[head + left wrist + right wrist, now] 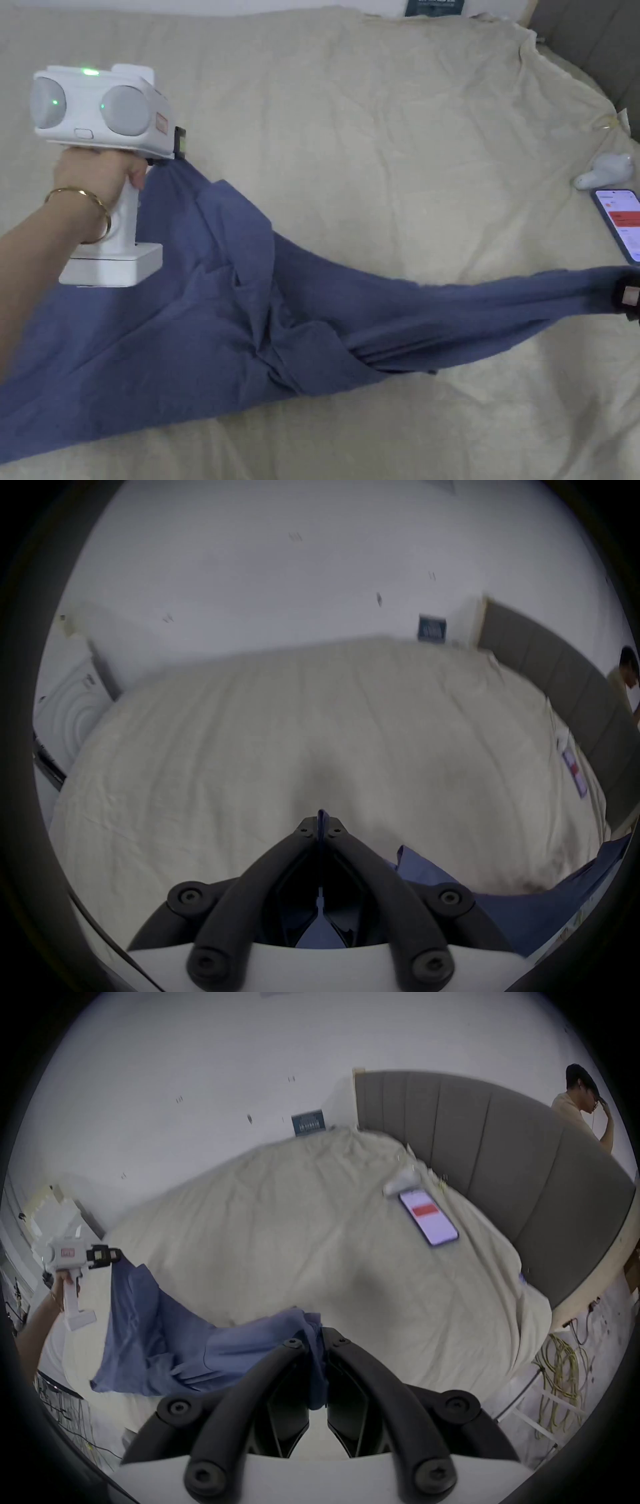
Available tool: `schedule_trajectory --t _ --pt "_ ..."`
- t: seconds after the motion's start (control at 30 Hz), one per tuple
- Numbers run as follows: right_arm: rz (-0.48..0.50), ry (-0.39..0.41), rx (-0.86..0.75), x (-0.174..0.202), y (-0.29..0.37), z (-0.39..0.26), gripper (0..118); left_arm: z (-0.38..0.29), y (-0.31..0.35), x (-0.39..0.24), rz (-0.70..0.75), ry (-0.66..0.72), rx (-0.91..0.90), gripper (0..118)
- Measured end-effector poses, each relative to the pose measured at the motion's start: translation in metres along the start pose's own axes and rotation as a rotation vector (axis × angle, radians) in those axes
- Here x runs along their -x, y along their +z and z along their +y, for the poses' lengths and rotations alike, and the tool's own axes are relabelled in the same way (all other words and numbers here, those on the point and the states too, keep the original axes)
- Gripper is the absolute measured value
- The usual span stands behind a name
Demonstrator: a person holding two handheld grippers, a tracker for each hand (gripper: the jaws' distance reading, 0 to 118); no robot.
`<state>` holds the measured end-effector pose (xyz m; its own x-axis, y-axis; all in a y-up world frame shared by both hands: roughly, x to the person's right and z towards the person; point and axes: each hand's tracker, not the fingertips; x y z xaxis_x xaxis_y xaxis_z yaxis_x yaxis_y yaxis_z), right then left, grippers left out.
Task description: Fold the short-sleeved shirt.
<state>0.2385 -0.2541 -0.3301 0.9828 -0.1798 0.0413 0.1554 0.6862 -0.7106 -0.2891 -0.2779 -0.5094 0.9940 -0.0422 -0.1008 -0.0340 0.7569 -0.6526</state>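
Note:
A blue short-sleeved shirt is stretched and bunched across the beige bed sheet. My left gripper, held by a hand at the left, is shut on one edge of the shirt and lifts it. In the left gripper view its jaws pinch a thin blue fold. My right gripper at the right edge is shut on the other end, pulling the cloth taut. In the right gripper view the jaws clamp the shirt, and the left gripper shows farther off.
A phone with a lit screen and a small white case lie on the sheet at the right. A grey headboard borders the bed, and a person stands behind it. Yellow cables lie on the floor.

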Motion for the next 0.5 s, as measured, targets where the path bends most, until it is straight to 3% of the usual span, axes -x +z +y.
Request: schedule_trajectory --t 0.07,0.17,0.27,0.37,0.5 --pt "0.032 0.002 -0.052 0.001 0.018 0.023 4 0.019 0.04 0.02 0.036 0.017 -0.1 0" --pt "-0.008 0.062 -0.182 0.013 0.049 0.056 4 0.046 0.108 0.052 0.078 0.078 -0.257 0" --pt "0.01 0.03 -0.29 0.018 0.084 0.09 4 0.067 0.183 0.082 0.099 0.154 -0.406 0" --pt "0.088 -0.041 -0.366 0.023 0.124 0.122 4 0.08 0.256 0.105 0.109 0.191 -0.526 0" --pt "0.152 -0.054 -0.466 0.037 0.18 0.153 4 0.083 0.339 0.124 0.153 0.188 -0.675 0"
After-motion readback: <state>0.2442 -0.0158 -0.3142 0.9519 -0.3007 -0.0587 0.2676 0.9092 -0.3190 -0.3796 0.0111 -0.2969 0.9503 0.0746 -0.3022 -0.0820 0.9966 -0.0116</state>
